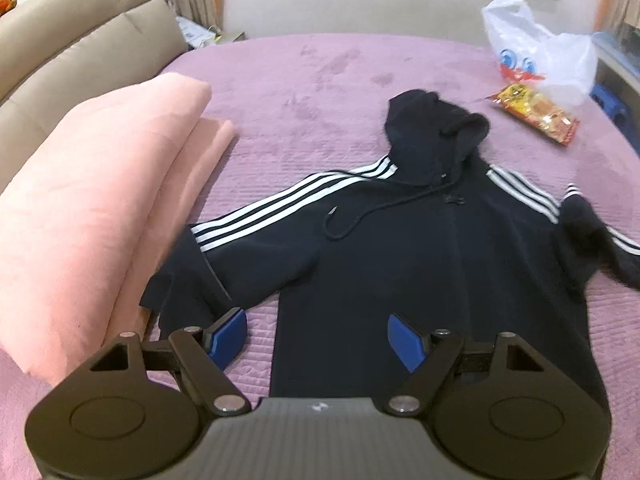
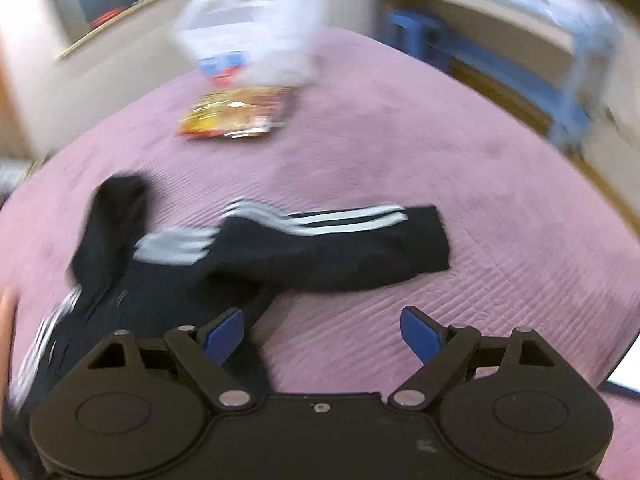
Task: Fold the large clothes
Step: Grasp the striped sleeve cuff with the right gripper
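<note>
A black hoodie (image 1: pixel 420 248) with white stripes along its sleeves lies spread flat on the purple bedspread (image 1: pixel 304 80), filling the centre and right of the left wrist view. Its hood (image 1: pixel 432 124) points toward the upper middle of the frame, and a drawstring (image 1: pixel 348 220) loops across the chest. One sleeve runs out to the left of the frame, its cuff end touching a folded pink blanket (image 1: pixel 96 200) that fills the left side. The other sleeve reaches the right edge of the frame.

The left gripper (image 1: pixel 318 338) sits at the bottom of its view, jaws wide apart and holding nothing, with the hoodie's lower body and a strip of bedspread between its blue pads (image 1: pixel 230 334).

In the right wrist view, which is blurred, the hoodie (image 2: pixel 248 264) lies across the middle and lower left, one striped sleeve (image 2: pixel 360 240) stretched toward the right of the frame. The right gripper (image 2: pixel 322 334) is at the bottom, jaws likewise spread with nothing between them but bedspread; its left pad (image 2: pixel 224 334) lies over the hoodie's edge.

A red and yellow snack packet (image 1: pixel 536 114) lies in the upper right of the left view, just beside a white plastic bag (image 1: pixel 544 48). A beige headboard (image 1: pixel 80 36) occupies the upper left.
</note>
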A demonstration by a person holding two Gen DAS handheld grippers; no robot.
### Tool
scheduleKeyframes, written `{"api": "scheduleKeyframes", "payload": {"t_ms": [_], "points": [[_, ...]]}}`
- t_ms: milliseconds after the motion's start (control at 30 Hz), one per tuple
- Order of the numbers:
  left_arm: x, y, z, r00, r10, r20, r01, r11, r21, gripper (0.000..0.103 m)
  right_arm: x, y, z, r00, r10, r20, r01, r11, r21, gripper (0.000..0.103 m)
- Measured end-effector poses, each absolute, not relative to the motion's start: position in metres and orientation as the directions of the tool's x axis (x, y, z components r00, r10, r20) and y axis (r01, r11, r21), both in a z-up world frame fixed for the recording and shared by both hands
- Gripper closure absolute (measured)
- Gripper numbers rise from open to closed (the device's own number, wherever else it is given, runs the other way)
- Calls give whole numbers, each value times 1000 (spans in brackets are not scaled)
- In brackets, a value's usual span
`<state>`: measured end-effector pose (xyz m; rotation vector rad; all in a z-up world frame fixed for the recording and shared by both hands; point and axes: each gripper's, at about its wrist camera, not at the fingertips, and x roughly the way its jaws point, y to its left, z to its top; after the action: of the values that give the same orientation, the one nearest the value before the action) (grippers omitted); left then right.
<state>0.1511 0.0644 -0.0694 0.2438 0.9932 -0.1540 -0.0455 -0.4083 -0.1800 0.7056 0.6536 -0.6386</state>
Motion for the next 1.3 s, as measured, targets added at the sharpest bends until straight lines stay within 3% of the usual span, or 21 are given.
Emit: {"api": "scheduleKeyframes", "payload": {"t_ms": [100, 267, 567, 633, 700, 867, 1067, 1167, 1300], "points": [[155, 61, -83, 559, 15, -829, 212, 964, 161, 23, -29, -464, -221, 640, -288, -712, 735, 499, 459, 4], [156, 55, -123, 585, 38, -810, 144, 978, 150, 24, -16, -522, -274, 613, -332, -717, 780, 399, 483, 5], [152, 47, -183, 535, 16, -845, 160, 980, 119, 26, -5, -542, -326, 622, -326, -712, 771, 410, 487, 2], [152, 45, -190, 522, 11, -853, 181, 976, 123, 26, 0, -538, -325, 647, -331, -687, 750, 439, 495, 18], [153, 43, -194, 516, 9, -856, 195, 972, 128, 26, 4, -535, -324, 666, -303, -682, 728, 464, 504, 81], [162, 40, -190, 532, -12, -847, 210, 970, 118, 30, -10, -522, -294, 686, -345, -640, 711, 505, 489, 85], [170, 60, -173, 577, -30, -816, 182, 979, 93, 30, -71, -517, -195, 521, -696, -494, 854, 412, 319, 86], [173, 76, -173, 573, -44, -819, 167, 984, 64, 30, -61, -513, -178, 513, -683, -520, 857, 443, 263, 85], [176, 99, -174, 569, -44, -821, 141, 989, 45, 30, -14, -448, -160, 630, -590, -506, 756, 615, 225, 85]]}}
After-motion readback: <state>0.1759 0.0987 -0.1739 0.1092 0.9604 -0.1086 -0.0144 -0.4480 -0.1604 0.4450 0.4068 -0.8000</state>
